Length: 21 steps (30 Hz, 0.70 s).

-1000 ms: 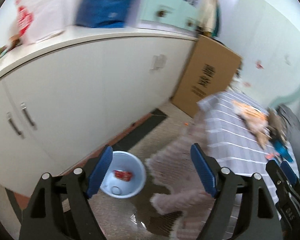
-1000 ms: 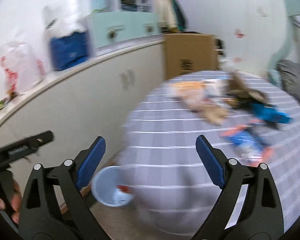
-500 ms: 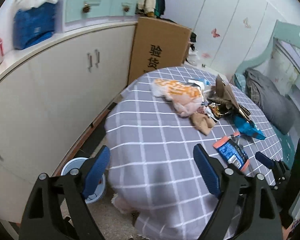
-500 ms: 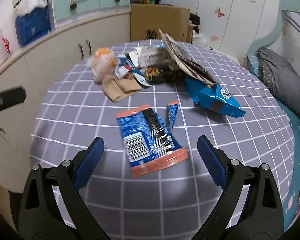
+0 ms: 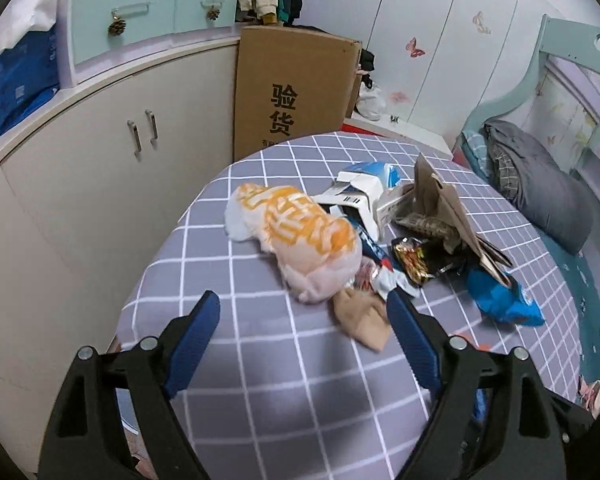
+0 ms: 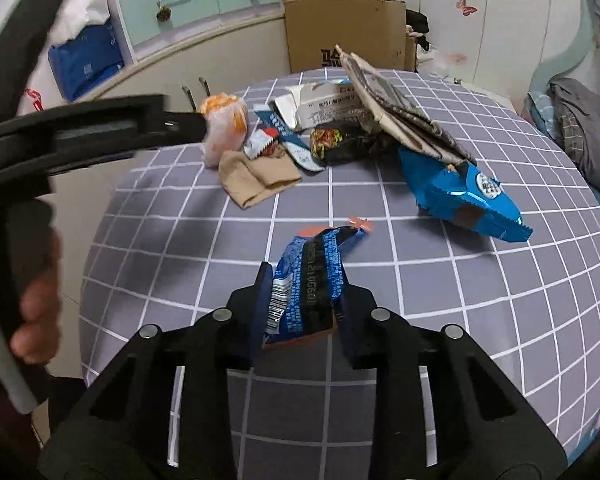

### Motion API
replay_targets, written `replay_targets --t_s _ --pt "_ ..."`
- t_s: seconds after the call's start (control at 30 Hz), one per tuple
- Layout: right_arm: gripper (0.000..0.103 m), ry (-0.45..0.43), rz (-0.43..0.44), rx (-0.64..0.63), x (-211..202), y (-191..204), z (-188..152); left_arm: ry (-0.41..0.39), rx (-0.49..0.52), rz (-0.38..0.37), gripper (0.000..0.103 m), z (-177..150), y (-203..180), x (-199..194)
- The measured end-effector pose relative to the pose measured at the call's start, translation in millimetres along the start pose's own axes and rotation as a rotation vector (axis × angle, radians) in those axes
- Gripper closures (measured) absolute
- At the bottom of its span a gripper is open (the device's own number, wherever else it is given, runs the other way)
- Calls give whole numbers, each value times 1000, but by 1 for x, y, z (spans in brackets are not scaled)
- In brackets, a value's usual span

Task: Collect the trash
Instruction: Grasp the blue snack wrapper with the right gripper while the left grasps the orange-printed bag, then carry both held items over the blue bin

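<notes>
In the left wrist view, your left gripper hangs over the near part of the round table, its fingers wide apart and holding nothing. Just beyond them lies a beige crumpled scrap, and behind that the orange-printed plastic bag, a white carton, a dark shiny wrapper and a blue chip bag to the right. If you take the beige scrap next, come straight down on it so the near end of the plastic bag, which touches it, is not dragged along.

In the right wrist view, your right gripper is clamped on a blue snack wrapper, fingers pressed against its lower half while the far end trails toward the cloth. Lift it clear before you swing away; the foil is slippery and only partly held, so keep the squeeze firm. A small orange scrap lies just past its tip. The left tool and your hand crowd the left side, so carry the wrapper around them. No bin shows in either view.
</notes>
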State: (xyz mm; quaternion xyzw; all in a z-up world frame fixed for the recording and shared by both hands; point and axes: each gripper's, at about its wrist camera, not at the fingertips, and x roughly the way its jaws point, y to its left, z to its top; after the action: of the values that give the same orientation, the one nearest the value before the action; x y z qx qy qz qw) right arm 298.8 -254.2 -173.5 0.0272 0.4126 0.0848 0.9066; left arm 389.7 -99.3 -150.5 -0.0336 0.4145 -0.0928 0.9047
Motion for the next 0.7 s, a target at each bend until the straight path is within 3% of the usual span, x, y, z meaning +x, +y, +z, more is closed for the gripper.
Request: replay_targets --t_s 0.23,0.33,0.47,0.7 --pt "74 -36 21 43 -2 -10 7 14 7 8 22 18 -4 23" --pt "74 -42 27 52 -2 -11 10 36 12 -19 42 24 -4 34" --pt "74 -58 33 70 -4 -8 13 71 -8 -49 76 19 3 42" --pt "75 -80 33 79 -9 6 16 -2 11 -26 83 -2 17 1"
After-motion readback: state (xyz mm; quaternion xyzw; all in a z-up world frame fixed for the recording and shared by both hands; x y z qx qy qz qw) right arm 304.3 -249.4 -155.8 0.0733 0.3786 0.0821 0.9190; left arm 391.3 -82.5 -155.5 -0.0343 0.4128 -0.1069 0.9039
